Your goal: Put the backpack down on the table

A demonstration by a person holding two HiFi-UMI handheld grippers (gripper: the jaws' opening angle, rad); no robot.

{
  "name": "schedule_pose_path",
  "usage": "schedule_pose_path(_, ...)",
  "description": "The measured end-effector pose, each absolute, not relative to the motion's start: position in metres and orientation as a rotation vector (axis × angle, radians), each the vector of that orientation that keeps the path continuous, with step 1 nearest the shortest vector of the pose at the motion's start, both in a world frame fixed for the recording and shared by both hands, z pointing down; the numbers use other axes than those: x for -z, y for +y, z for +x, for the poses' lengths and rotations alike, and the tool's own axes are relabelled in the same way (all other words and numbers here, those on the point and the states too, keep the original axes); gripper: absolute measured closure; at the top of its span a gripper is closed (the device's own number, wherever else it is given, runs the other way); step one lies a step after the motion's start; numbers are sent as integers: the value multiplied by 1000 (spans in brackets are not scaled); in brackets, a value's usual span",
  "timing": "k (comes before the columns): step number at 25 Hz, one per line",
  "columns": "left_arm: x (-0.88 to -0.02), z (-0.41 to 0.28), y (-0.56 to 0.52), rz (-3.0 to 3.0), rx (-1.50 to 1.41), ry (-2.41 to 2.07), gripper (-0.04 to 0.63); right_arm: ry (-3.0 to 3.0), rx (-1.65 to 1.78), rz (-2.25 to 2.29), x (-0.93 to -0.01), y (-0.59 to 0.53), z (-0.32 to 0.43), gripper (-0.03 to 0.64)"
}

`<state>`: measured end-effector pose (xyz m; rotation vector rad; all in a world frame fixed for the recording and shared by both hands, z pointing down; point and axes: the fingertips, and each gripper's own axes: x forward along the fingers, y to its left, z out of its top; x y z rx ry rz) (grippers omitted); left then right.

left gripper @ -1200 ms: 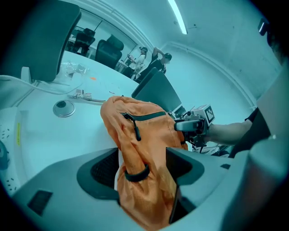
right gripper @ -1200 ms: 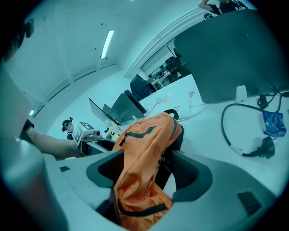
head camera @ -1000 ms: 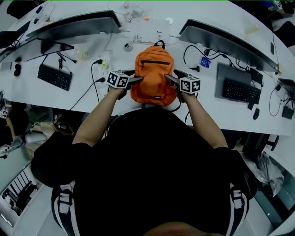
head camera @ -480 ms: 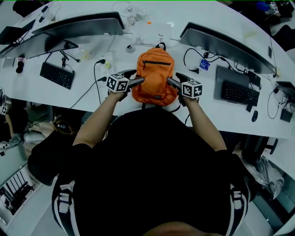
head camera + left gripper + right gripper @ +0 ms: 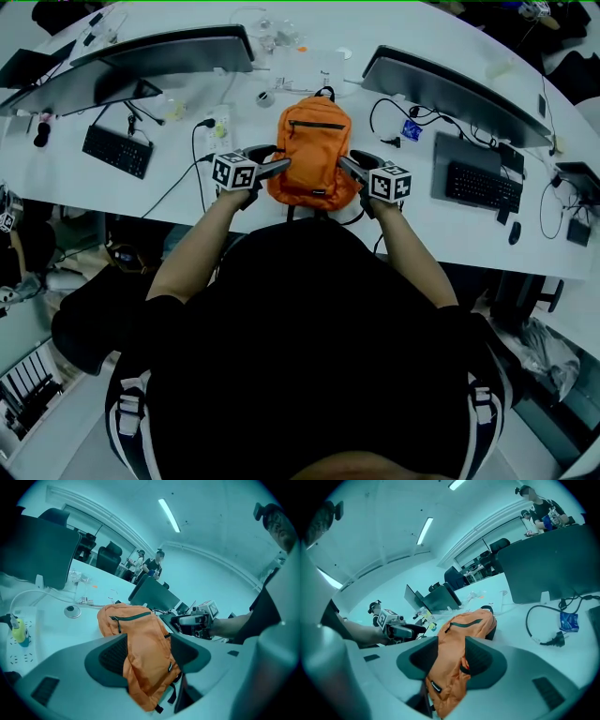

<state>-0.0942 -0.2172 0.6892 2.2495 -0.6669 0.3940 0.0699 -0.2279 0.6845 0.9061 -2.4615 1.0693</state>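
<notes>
Both grippers are clamped on the orange backpack (image 5: 312, 150), its fabric pinched between each pair of jaws: the left gripper (image 5: 284, 165) on one side, the right gripper (image 5: 343, 162), jaws just closing, on the other. Ahead of the jaws the pack stretches over the white table (image 5: 441, 220). Below the right jaws sits a small dark label (image 5: 435, 686), its print unreadable.

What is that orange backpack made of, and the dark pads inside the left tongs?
The orange backpack looks like thin matte woven synthetic, perhaps nylon: it creases and sags softly. The pads look like dark rubber or plastic with a fine grid texture; I cannot tell which.
</notes>
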Motion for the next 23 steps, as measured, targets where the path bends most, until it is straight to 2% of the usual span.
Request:
schedule_pose_path(17, -681, -87, -171, 2259, -390, -588, 328, -2505, -1049, 810, -667, -178, 40, 482)
schedule_pose_path(23, -683, -87, -155, 2267, -403, -555, 359, -2502, -1050, 774, -671, -156, 24, 505)
